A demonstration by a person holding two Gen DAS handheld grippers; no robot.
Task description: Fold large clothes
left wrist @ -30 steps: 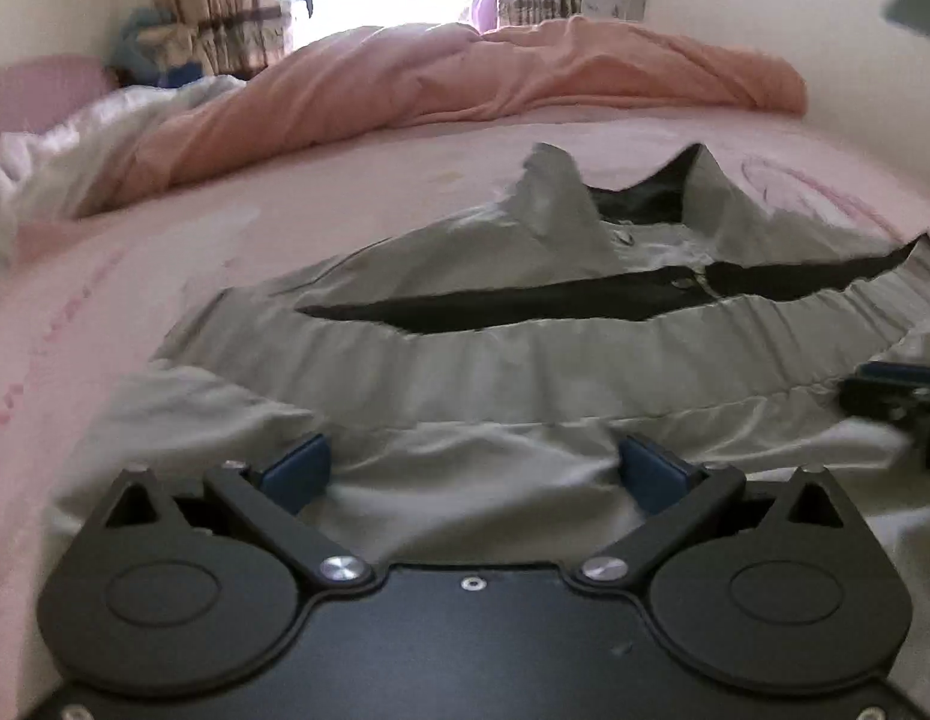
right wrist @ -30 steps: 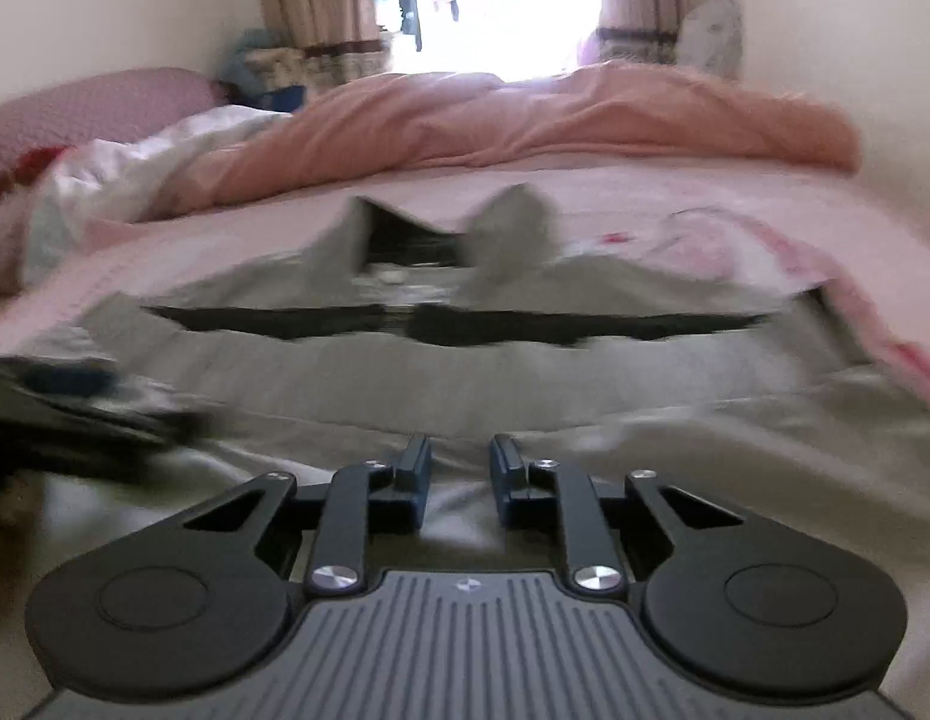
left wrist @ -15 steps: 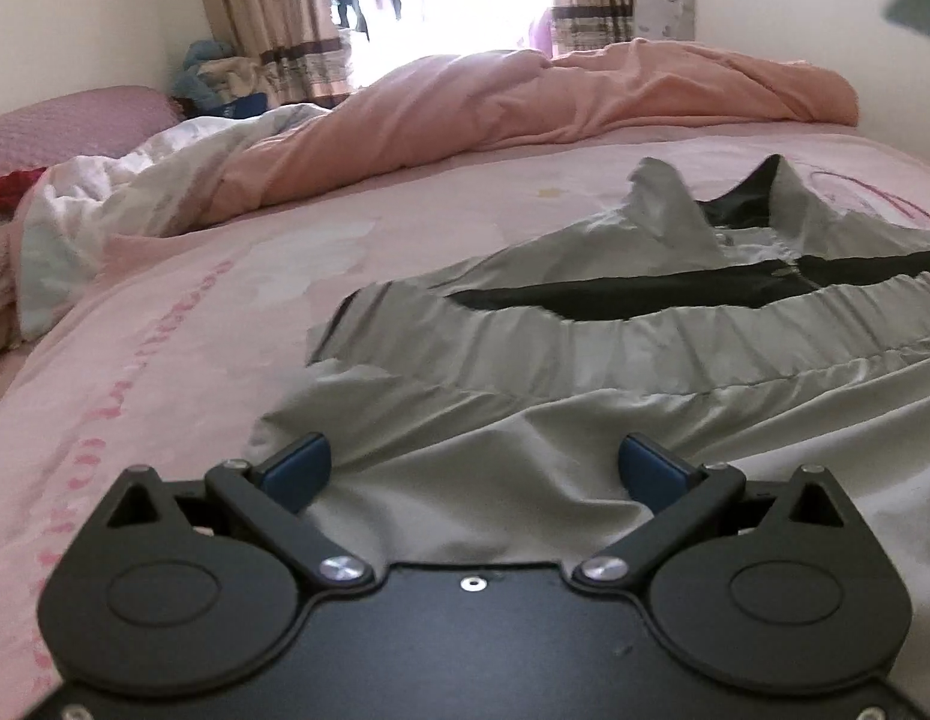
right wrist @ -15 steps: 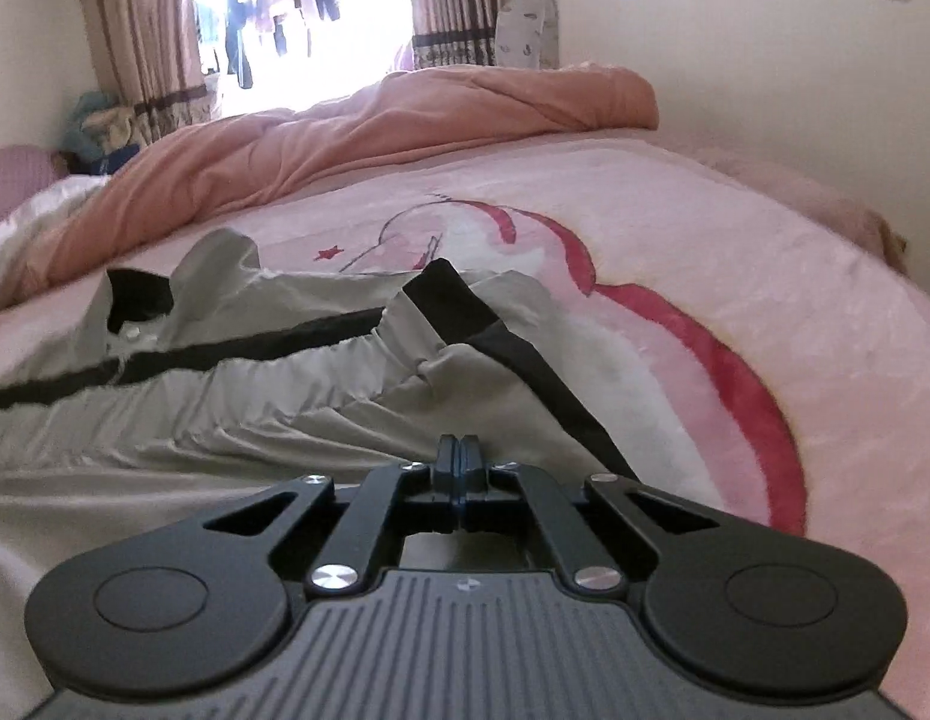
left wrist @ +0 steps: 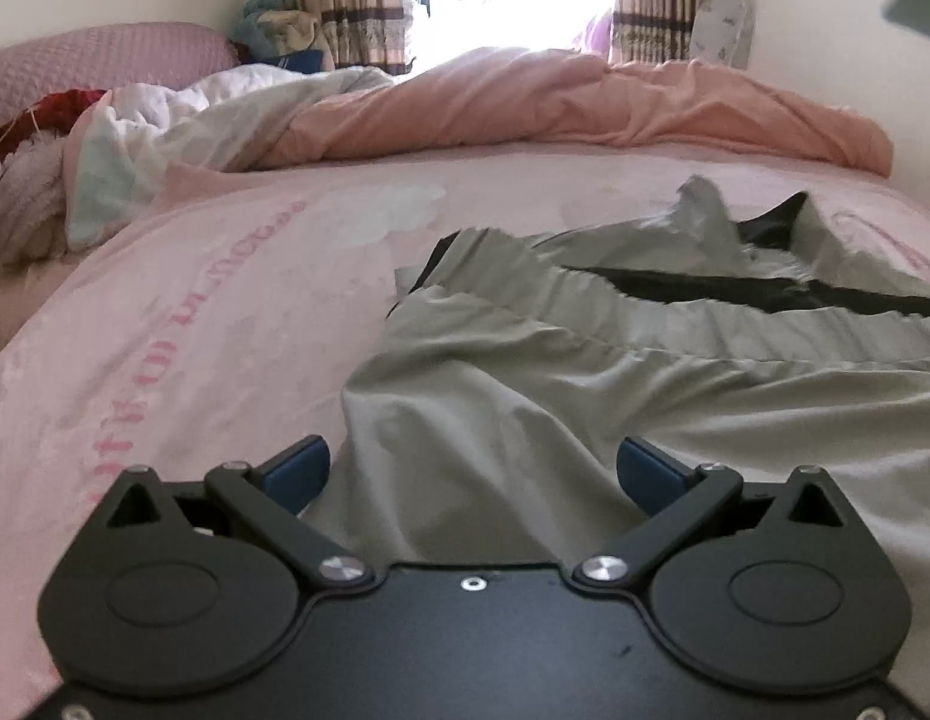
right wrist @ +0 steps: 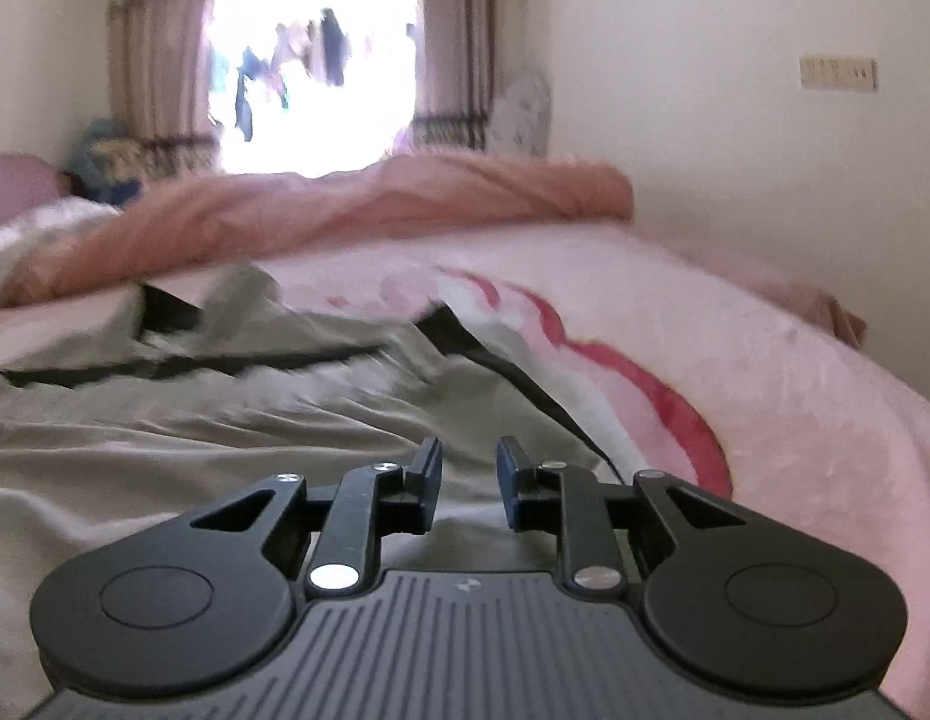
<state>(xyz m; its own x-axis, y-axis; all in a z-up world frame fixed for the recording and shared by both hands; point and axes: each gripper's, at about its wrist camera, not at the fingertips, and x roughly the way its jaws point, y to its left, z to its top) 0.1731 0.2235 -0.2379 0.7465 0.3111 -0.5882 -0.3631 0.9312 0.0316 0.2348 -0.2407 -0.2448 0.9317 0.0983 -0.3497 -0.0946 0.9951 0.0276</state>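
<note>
A large grey jacket with black trim lies crumpled on a pink bed sheet. In the left wrist view my left gripper is wide open, low over the jacket's near left corner, with cloth between its blue pads but not held. In the right wrist view the jacket spreads left and ahead, its collar raised at the back. My right gripper is partly open and empty, just above the jacket's right part near its black edge.
A bunched salmon quilt and white bedding lie across the far end of the bed. A pink headboard stands far left. A wall runs along the bed's right side. The sheet has a red print.
My left gripper has slid left towards the jacket's left corner, staying open. My right gripper was shut half a second ago and has now opened; its view has swung slightly.
</note>
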